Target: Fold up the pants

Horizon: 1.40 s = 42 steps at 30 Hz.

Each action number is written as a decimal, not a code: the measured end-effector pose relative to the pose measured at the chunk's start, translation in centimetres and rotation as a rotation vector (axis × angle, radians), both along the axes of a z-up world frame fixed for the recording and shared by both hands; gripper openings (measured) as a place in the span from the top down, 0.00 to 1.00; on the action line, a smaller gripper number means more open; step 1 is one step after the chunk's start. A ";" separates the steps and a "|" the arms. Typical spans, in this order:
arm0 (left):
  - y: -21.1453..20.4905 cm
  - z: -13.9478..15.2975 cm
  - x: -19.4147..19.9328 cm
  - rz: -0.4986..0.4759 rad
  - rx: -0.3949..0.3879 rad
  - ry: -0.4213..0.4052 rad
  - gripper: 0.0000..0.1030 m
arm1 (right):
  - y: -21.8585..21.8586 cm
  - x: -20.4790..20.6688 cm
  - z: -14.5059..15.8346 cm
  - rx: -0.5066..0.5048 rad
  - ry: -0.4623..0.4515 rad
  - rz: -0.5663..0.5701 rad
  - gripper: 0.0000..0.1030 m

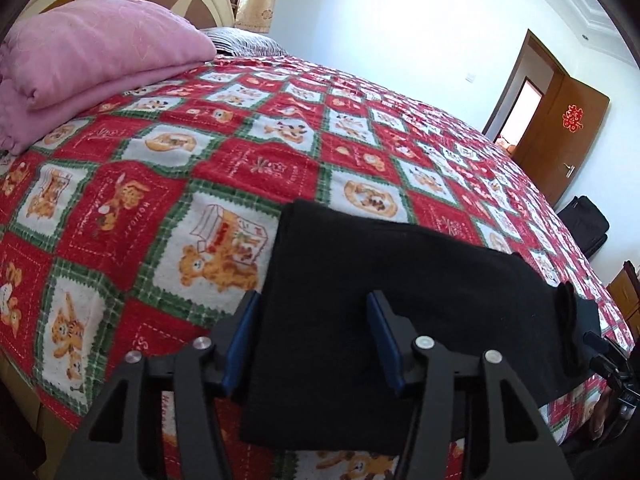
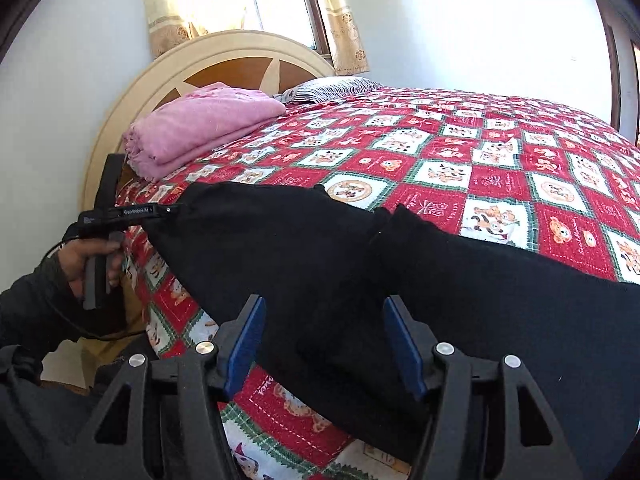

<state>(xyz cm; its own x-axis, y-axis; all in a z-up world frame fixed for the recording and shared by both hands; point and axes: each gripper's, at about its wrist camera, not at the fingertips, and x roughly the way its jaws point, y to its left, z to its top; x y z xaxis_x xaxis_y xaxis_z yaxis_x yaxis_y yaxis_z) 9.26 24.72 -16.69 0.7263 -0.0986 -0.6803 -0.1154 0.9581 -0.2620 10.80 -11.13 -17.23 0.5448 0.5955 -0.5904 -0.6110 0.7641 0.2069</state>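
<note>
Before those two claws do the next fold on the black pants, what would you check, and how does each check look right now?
1. Pants lying on the bed: ok.
2. Left gripper open, straddling the pants' edge: ok.
3. Right gripper open over the cloth: ok.
4. Cloth actually between the fingers, deep enough to pinch: cannot tell.
5. Pants smooth: not ok, a ridge shows mid-cloth.
6. Pink blanket apart from the pants: ok.

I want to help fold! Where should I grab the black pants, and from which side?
Grab the black pants by the edge nearest you, coming from the bedside. They lie flat on the quilt, and that edge hangs off the bed, so a gripper can slip around it.
</note>
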 end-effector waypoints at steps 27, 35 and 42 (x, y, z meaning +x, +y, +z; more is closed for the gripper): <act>-0.5 3.2 -0.7 -0.131 -0.152 -0.085 0.78 | -0.6 0.0 0.4 0.007 -0.022 -0.041 0.38; -2.7 7.3 -1.5 -0.205 -0.214 -0.166 0.78 | -1.6 0.1 1.9 0.013 -0.041 -0.076 0.38; -7.4 11.7 -2.6 -0.320 -0.226 -0.251 0.79 | -5.2 0.1 5.5 0.013 -0.083 -0.171 0.38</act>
